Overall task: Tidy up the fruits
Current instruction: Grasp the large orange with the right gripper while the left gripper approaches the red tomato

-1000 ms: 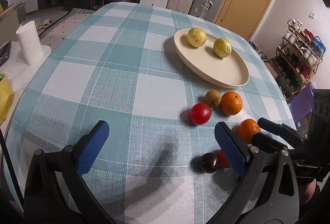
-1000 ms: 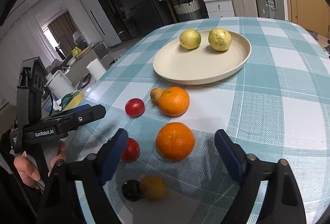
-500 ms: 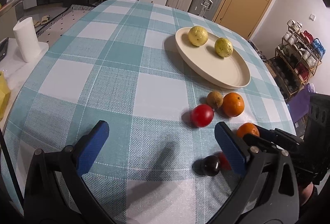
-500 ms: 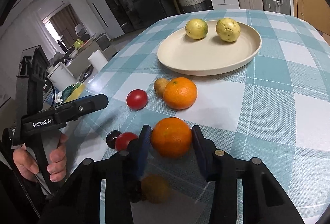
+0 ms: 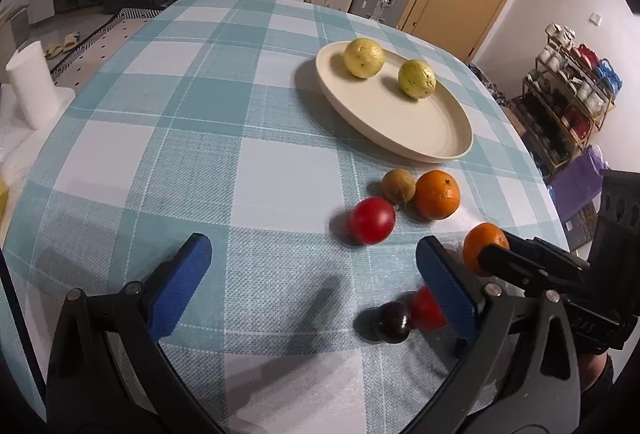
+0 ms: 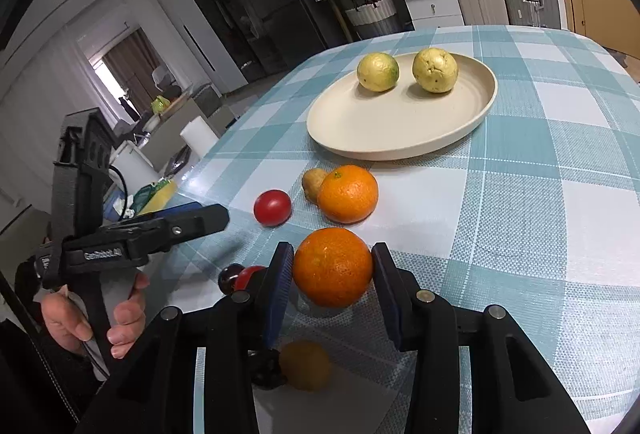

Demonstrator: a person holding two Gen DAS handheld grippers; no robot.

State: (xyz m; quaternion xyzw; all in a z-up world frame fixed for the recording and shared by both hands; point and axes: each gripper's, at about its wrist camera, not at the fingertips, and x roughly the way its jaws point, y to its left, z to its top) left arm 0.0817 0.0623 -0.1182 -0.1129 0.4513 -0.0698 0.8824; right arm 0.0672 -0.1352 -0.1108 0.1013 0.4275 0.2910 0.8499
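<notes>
Left wrist view: the left gripper (image 5: 312,278) fills the bottom of the frame, its blue pads spread wide with only checked tablecloth (image 5: 248,170) between them. Nothing held. A cream plate (image 5: 432,130) sits upper right of centre, carrying two yellow-green fruits (image 5: 363,57) side by side on its far half. Below the plate, right of centre, a small brown fruit (image 5: 398,185) touches an orange (image 5: 437,194); a red tomato (image 5: 372,220) lies just beside them to the lower left. At lower right, a dark round fruit (image 5: 394,321) and a second red one (image 5: 426,308) sit together, the red one partly hidden behind the right-hand pad. At the right edge the right gripper (image 5: 490,254) reaches in, pinching a second orange (image 5: 482,244). A white roll (image 5: 32,86) stands at the left edge, off the table.

Right wrist view: the right gripper, bottom centre, has both pads pressed on the sides of the held orange (image 6: 333,266), low in the frame, just below centre. Above it lie the other orange, the brown fruit and the tomato; the plate with its two fruits is upper centre. A yellowish fruit (image 6: 305,364) shows dimly beneath the gripper. At left, a hand (image 6: 94,318) holds the left gripper, whose tips are seen side-on.
</notes>
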